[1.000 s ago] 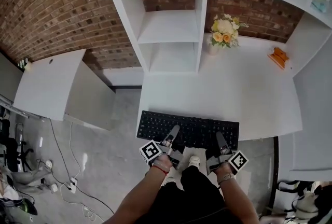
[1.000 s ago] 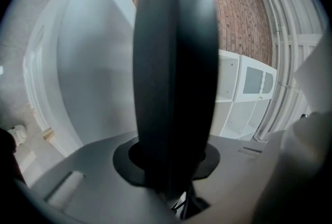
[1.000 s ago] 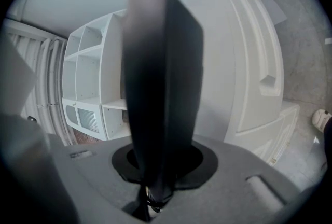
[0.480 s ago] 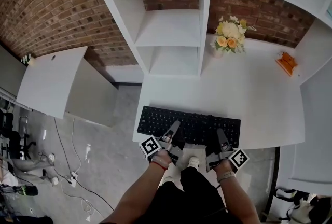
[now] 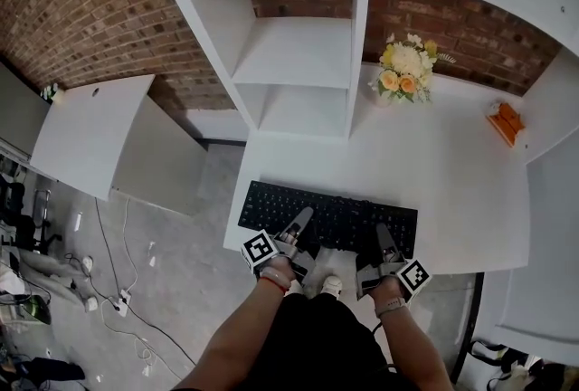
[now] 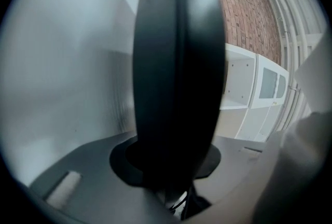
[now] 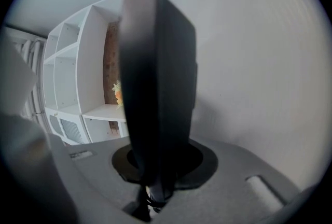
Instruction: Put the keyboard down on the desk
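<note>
My left gripper (image 5: 303,219) and right gripper (image 5: 381,233) pinch the keyboard (image 5: 327,219) by its 6 o'clock edge. It lies toward 12 o'clock over the desk (image 5: 434,172). The left jaws have just been easing wider, with the keyboard between them.

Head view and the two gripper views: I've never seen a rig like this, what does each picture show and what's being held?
No robot: a person holds a two-jaw clamp in each hand, the left gripper and the right gripper. The head view is from a camera on the person's head, looking down. The other two cameras ride on the grippers, so the dark slab filling them is the black keyboard, edge-on. Both grippers grip its near edge at the white desk, which also bears flowers and a small orange object. The left jaws have just been opening slightly, keyboard between them.
</note>
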